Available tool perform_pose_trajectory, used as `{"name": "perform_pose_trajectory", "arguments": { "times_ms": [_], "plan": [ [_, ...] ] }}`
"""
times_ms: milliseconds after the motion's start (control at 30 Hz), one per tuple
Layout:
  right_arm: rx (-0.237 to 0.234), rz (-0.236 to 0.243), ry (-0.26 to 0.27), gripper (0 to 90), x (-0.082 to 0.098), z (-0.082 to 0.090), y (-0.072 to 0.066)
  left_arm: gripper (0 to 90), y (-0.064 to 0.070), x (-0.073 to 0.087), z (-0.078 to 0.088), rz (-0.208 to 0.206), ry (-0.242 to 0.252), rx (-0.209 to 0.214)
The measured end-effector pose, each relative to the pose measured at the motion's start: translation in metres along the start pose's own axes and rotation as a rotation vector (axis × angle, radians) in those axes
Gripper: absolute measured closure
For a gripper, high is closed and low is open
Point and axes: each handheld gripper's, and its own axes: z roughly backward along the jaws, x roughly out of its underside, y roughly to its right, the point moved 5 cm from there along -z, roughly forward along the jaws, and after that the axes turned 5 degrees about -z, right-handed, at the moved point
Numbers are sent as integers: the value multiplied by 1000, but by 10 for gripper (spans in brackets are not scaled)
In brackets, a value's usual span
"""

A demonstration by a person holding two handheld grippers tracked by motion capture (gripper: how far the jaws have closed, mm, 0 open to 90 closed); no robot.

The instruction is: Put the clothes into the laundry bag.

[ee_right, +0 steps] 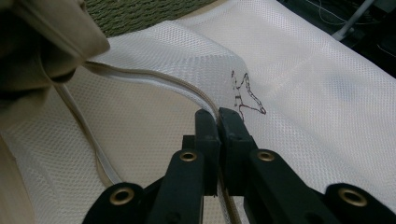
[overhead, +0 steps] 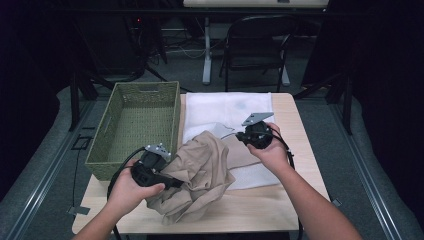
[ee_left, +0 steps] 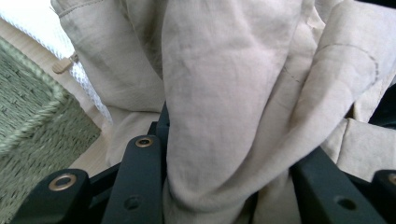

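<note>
A crumpled beige garment (overhead: 205, 170) lies at the table's front middle, partly on a white mesh laundry bag (overhead: 225, 107). My left gripper (overhead: 170, 181) is shut on the garment's left side. In the left gripper view a thick fold of the beige garment (ee_left: 224, 70) is bunched between the jaws of the left gripper (ee_left: 231, 154). My right gripper (overhead: 236, 135) is shut on the bag's zipper edge. In the right gripper view, the right gripper (ee_right: 218, 114) pinches that edge of the mesh bag (ee_right: 303, 70), with the garment (ee_right: 37, 42) at upper left.
An empty green woven basket (overhead: 176, 115) stands at the table's left, close to my left hand; its wall (ee_left: 28, 107) is beside the garment. Bare wooden tabletop (overhead: 250, 210) runs along the front. A black chair (overhead: 255, 45) and table legs stand beyond the far edge.
</note>
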Motion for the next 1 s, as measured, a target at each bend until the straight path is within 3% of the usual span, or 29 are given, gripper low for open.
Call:
{"name": "perform_pose_trajectory", "arguments": {
  "times_ms": [633, 1000],
  "plan": [
    [-6, -15, 5, 869, -2, -3, -3, 639, 5, 13, -42, -22, 3, 28],
    [-13, -23, 11, 869, -3, -5, -6, 639, 8, 7, -59, -44, -4, 30]
  ]
}}
